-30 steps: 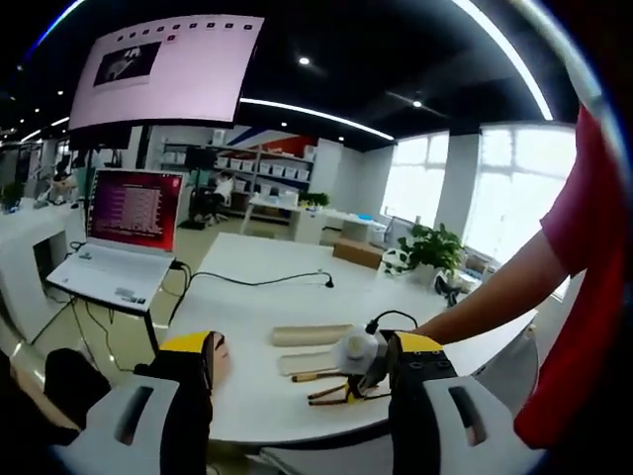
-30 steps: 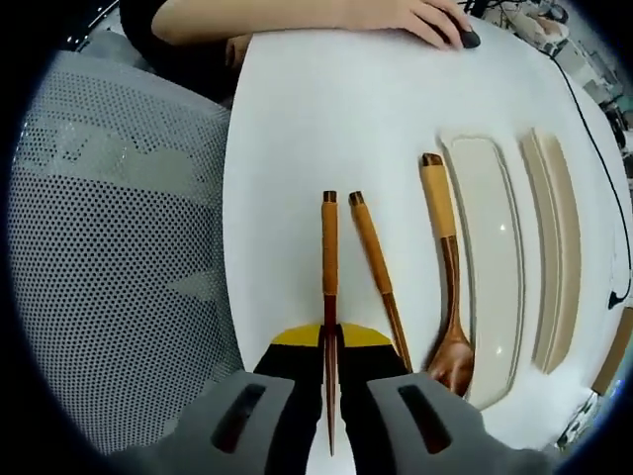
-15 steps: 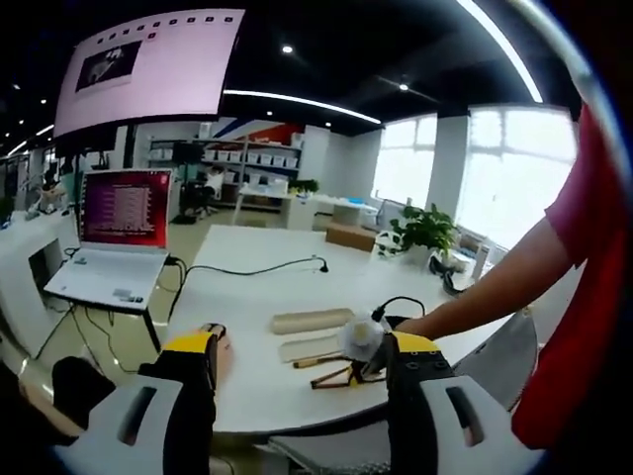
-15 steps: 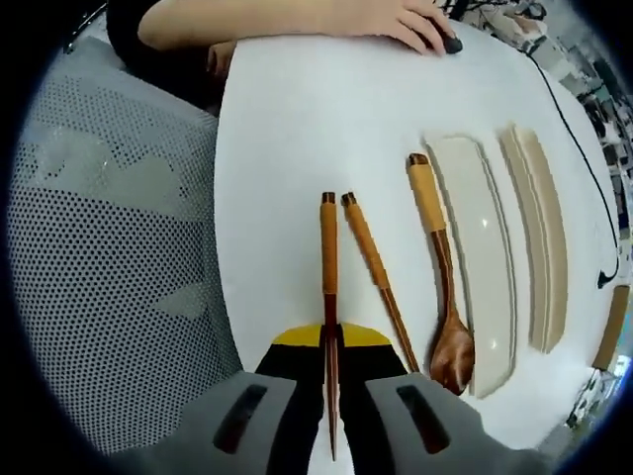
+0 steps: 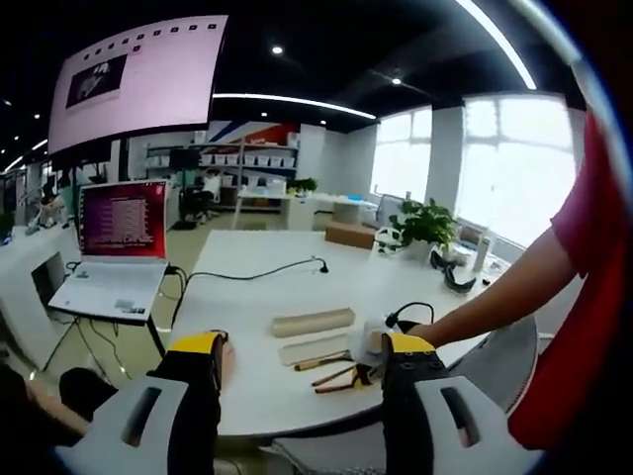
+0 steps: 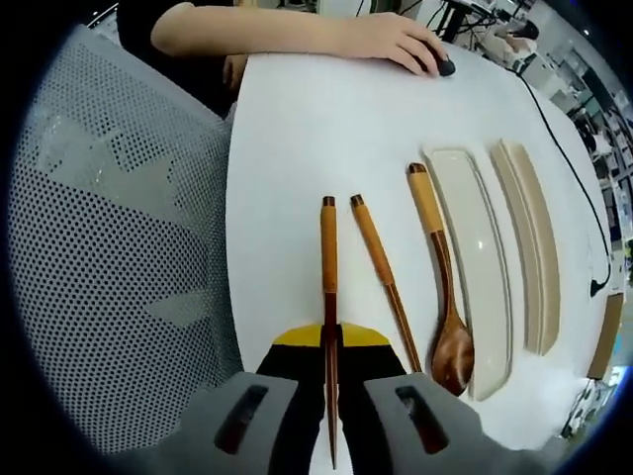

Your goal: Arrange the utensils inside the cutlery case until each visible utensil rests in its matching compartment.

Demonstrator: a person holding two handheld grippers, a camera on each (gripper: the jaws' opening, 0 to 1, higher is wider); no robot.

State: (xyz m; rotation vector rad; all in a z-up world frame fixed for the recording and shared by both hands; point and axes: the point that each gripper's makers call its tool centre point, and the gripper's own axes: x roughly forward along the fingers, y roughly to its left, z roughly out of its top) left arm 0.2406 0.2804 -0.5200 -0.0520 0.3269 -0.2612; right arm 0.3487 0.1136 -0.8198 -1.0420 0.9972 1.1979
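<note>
One chopstick (image 6: pixel 328 297) sits clamped in your right claw (image 6: pixel 331 381); its twin (image 6: pixel 382 282) and the spoon (image 6: pixel 443 292) lie beside the case (image 6: pixel 475 257). Your left claw (image 5: pixel 297 381) hangs released.

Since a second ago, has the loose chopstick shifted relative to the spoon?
No. The loose chopstick lies beside the spoon as before, same gap and angle; only the view moved. The right hand-held gripper stays shut on the other chopstick.

Brown-and-orange chopstick (image 6: pixel 328 287), dark brown spoon (image 6: pixel 445 297), cream case (image 6: pixel 473 257), white table (image 6: pixel 297 148), grey mesh chair (image 6: pixel 109 257).
</note>
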